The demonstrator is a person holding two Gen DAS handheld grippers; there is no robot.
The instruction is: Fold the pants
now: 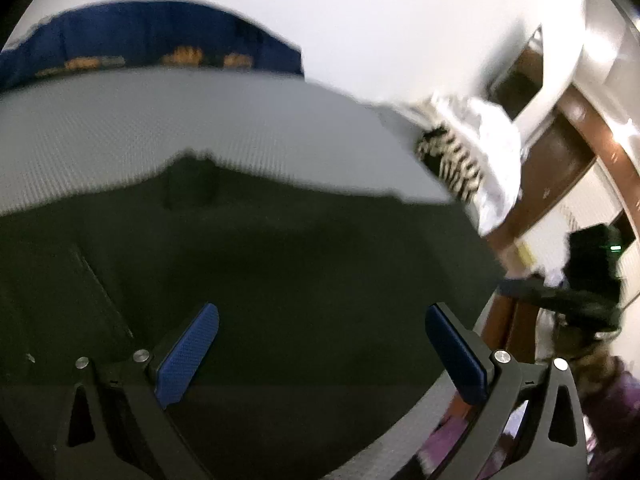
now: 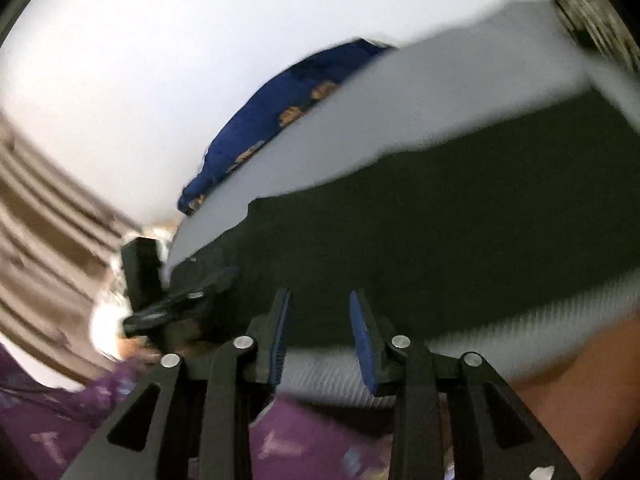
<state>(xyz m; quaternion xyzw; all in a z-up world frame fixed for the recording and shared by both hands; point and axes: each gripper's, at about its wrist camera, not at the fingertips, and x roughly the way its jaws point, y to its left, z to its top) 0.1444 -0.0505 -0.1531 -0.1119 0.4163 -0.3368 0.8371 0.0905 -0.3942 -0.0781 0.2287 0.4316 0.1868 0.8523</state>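
Note:
Dark green pants (image 1: pixel 280 264) lie spread flat on a white textured bed surface (image 1: pixel 200 128); they also fill the right wrist view (image 2: pixel 460 216). My left gripper (image 1: pixel 320 344) hovers above the pants with its blue pads (image 1: pixel 188 360) wide apart and nothing between them. My right gripper (image 2: pixel 320 332) is at the near edge of the pants, its blue pads (image 2: pixel 362 340) apart by a narrower gap and holding nothing. The other gripper shows at the right edge of the left wrist view (image 1: pixel 576 288) and at the left of the right wrist view (image 2: pixel 168 300).
A blue cloth with orange print (image 1: pixel 160 44) lies at the far side of the bed against a white wall; it also shows in the right wrist view (image 2: pixel 264 128). A zebra-striped item (image 1: pixel 452 160) and white fabric lie at the bed's right end. Brown wooden furniture (image 1: pixel 560 160) stands beyond.

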